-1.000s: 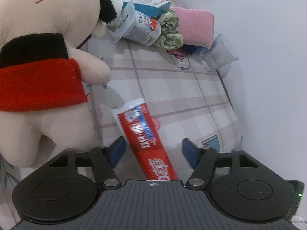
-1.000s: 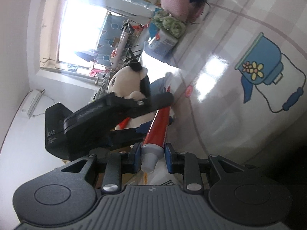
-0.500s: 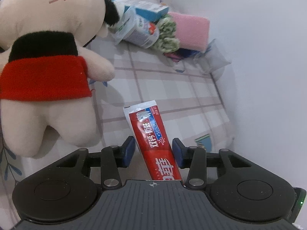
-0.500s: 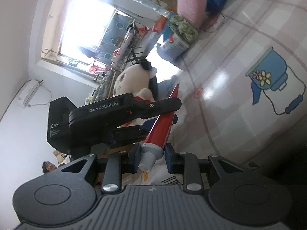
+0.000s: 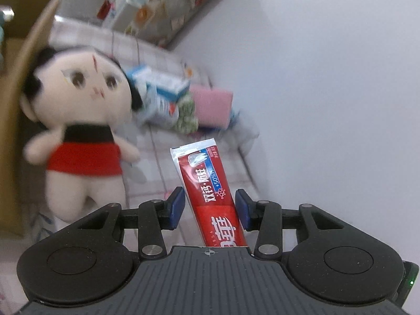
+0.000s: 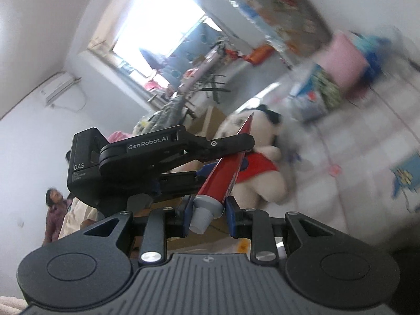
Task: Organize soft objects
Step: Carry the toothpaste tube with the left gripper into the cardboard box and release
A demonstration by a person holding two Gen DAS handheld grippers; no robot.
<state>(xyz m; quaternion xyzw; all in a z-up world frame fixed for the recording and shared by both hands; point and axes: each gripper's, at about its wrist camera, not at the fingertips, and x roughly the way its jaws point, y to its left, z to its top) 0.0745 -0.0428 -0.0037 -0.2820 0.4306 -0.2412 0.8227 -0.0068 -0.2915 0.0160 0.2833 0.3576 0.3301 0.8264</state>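
Both tongs hold one red toothpaste tube [image 5: 210,197]: the right tongs [image 6: 208,214] clamp its cap end at lower centre, the left tongs [image 5: 208,208] pinch its flat body. A plush doll [image 5: 78,131] lies at left.

One toothpaste tube [image 5: 210,189], one plush doll [image 5: 81,120], perhaps two cartons [image 5: 168,89].

cardboard box [image 5: 29,60] | window [image 6: 157,23] | air conditioner [image 6: 61,90] | person [image 6: 55,212]

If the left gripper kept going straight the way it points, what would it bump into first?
Probably the checked tablecloth just ahead; further along lies the pile with the pink cushion. The left gripper carries the toothpaste tube. Depth is unclear.
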